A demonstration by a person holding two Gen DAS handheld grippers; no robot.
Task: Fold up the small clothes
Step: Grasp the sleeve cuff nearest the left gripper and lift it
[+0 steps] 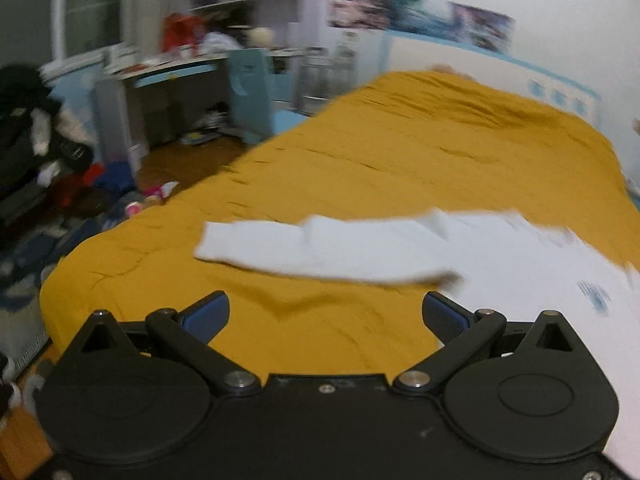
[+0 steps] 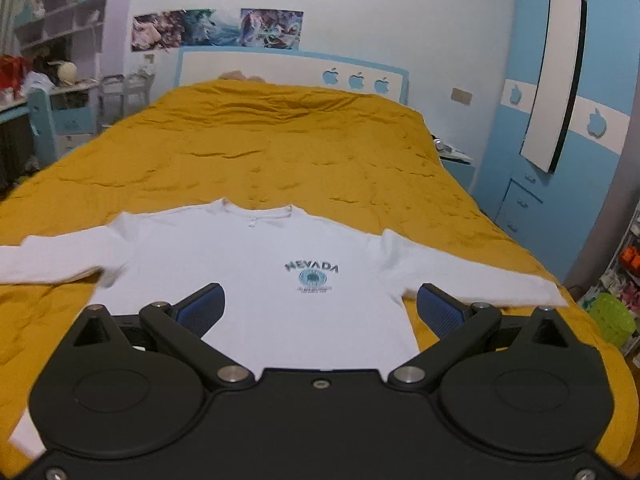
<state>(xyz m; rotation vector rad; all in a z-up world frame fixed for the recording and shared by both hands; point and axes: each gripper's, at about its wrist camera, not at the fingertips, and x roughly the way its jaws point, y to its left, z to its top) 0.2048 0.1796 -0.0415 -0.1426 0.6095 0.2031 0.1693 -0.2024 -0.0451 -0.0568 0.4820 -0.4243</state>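
A white long-sleeved cotton shirt [image 2: 256, 280] lies flat on a mustard-yellow quilted bedspread [image 2: 280, 152]; right gripper [image 2: 318, 308] and left gripper [image 1: 326, 316] gape wide, empty; only the right view shows its "NEVADA" print [image 2: 312, 276].

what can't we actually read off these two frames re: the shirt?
- White shirt hem: right wrist view, hidden behind the right gripper body.
- Small print under NEVADA: too small and blurred.
- Left wrist view: motion blur smears the sleeve; the frame's right edge cuts off the shirt body. Left gripper open.

Bedspread [image 2: 280, 152] beyond the shirt [image 2: 256, 280] lies bare — headboard [image 2: 280, 64] bounds it.
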